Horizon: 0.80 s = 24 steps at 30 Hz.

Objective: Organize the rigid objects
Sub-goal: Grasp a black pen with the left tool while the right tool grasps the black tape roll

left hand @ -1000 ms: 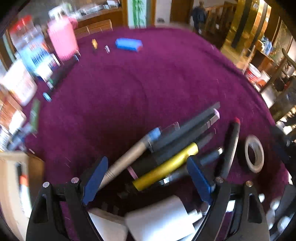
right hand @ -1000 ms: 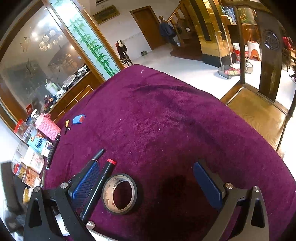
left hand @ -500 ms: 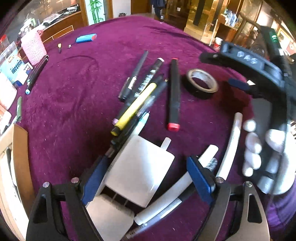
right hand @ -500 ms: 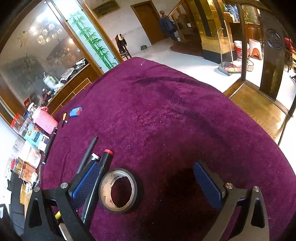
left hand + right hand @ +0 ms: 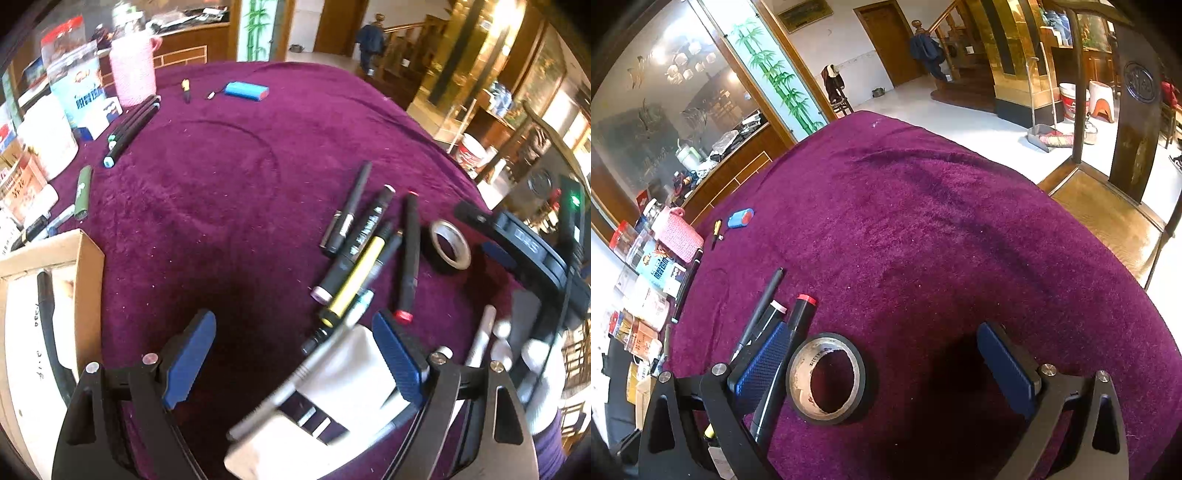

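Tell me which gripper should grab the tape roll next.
Right. The right gripper stands open with the tape roll between its fingers; the left gripper, jaws closing, hangs over bare cloth beside the pens.

I see the pens lying bunched on the tablecloth, with the tape roll just to their right. A cardboard box sits at the table's left edge, well apart from them.

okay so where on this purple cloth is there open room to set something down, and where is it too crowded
Free: the wide middle of the purple cloth, bordered by the blue battery pack, the cardboard box and the pen pile; also the far right half beyond the tape roll. Crowded: the pens, tape and white chargers near the left tongs, and the packets along the left edge.
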Available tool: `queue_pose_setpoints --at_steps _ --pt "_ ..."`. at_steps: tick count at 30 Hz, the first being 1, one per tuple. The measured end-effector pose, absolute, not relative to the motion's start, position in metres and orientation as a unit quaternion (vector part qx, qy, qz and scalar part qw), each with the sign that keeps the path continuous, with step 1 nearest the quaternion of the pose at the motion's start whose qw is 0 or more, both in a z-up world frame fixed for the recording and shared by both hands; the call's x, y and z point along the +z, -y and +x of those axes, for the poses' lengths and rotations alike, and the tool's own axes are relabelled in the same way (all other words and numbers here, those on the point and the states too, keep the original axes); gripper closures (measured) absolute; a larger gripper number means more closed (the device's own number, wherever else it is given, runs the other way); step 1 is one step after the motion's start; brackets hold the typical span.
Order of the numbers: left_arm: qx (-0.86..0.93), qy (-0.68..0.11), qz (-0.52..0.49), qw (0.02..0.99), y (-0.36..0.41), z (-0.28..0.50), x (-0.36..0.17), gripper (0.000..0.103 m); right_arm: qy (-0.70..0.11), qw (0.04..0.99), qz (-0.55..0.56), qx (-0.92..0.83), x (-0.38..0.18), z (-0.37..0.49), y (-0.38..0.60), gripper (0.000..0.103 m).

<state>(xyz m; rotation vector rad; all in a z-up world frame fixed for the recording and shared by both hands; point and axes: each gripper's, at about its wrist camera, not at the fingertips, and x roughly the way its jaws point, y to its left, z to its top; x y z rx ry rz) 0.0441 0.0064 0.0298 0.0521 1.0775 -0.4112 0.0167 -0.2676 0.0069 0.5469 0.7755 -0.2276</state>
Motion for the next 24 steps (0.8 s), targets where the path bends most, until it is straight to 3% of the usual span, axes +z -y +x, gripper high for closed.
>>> queue_pose_setpoints --at_steps 9,13,20,24 --pt "-0.208 -0.490 0.077 0.843 0.052 0.091 0.031 0.035 -0.372 0.883 0.266 -0.107 0.007 0.016 0.268 0.001" --pt "-0.192 -0.479 0.116 0.849 0.069 0.118 0.016 0.049 -0.374 0.883 0.264 -0.108 0.006 0.016 0.268 0.001" --pt "-0.222 -0.489 0.125 0.834 0.069 0.125 0.011 0.051 -0.380 0.882 0.257 -0.111 0.006 0.018 0.267 0.001" --pt "-0.215 -0.464 0.192 0.838 0.087 0.119 0.004 0.051 -0.381 0.881 0.257 -0.112 0.006 0.019 0.267 0.001"
